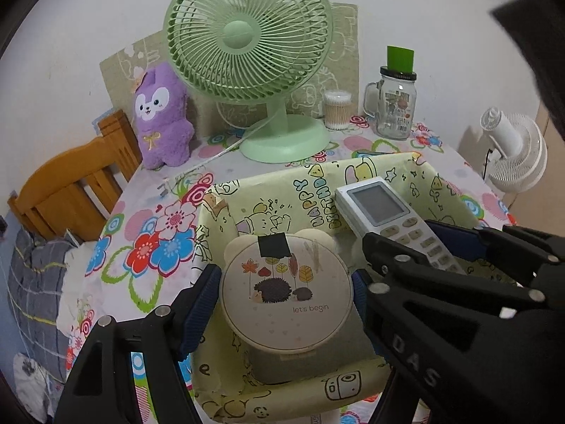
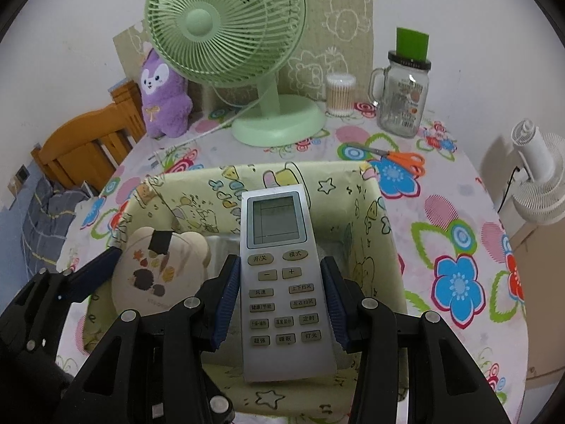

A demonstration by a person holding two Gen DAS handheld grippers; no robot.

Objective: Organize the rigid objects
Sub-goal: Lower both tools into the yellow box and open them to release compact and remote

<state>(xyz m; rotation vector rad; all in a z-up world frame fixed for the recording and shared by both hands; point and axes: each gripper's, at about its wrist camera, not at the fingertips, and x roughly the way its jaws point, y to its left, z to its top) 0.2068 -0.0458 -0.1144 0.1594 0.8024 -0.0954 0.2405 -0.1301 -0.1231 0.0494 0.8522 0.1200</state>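
Left gripper (image 1: 286, 300), centre-bottom of the left wrist view: jaws spread about halfway, blue pads pressed on both sides of a round cream case (image 1: 286, 291) with bear ears, hedgehog print and a black tape patch. Case is held over the inside of the yellow cartoon-print box (image 1: 226, 219).

Right gripper (image 2: 280, 298), centre-bottom of the right wrist view: jaws set narrow, pads clamped on the two long edges of a silver remote control (image 2: 279, 275), screen end pointed toward the frame top. Remote is held above the same box, right of the case.

Box is seated on a floral tablecloth (image 2: 459, 233). Upper centre: green desk fan (image 2: 226, 35). Upper left: purple plush toy (image 2: 164, 99). Upper right: cotton swab tub (image 2: 340, 93) and glass jar (image 2: 404, 99) with a green top. Orange-handled scissors (image 2: 399, 159) are seen right of centre, just behind the box. White fan (image 2: 540, 176) at the right edge, off the table.
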